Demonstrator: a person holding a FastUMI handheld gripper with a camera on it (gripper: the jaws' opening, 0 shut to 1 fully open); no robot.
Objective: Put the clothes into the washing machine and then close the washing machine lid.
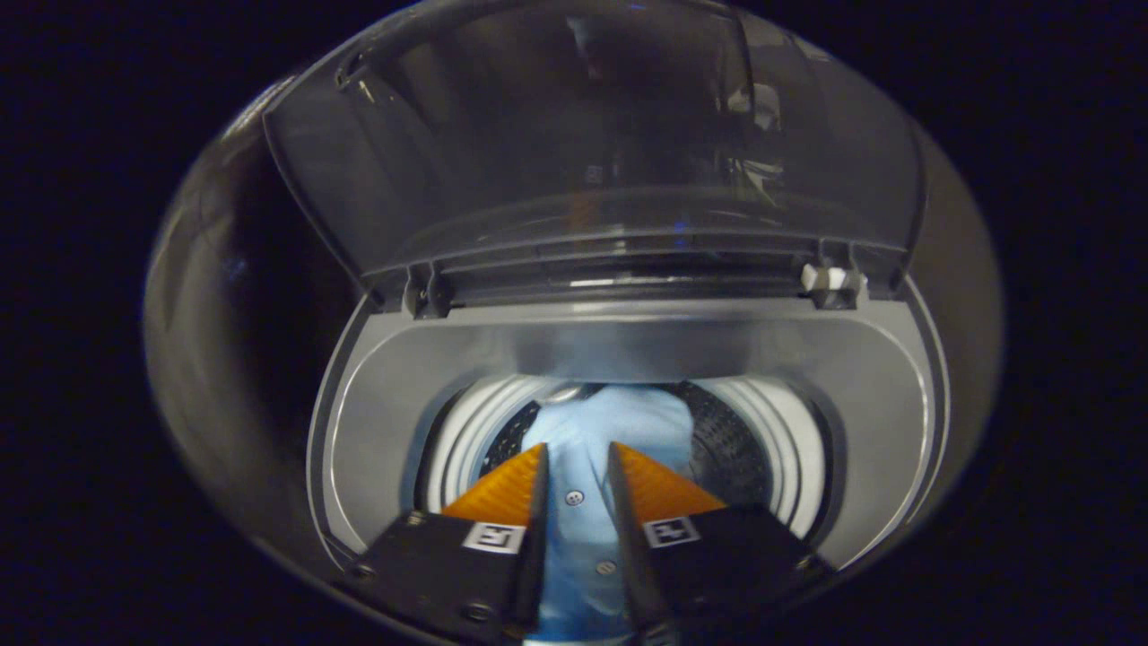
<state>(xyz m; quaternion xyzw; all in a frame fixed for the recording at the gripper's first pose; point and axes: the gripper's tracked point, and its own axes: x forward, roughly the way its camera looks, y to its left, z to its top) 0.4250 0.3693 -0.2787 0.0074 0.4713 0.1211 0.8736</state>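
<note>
A light blue buttoned shirt (619,417) hangs down into the drum (731,440) of a top-loading washing machine. My gripper (578,446) is over the drum's mouth, and the shirt's button strip runs between its two fingers. Both fingers press on the cloth from the sides, so the gripper is shut on the shirt. The shirt's far end lies inside the drum against the perforated wall. Beyond the drum, the machine's clear smoky lid (592,161) stands raised and open.
A grey top panel (386,395) rings the drum mouth. The lid's hinges (832,280) sit at the back of that panel. White ribbed rings line the drum's upper rim (789,440). All around the machine is dark.
</note>
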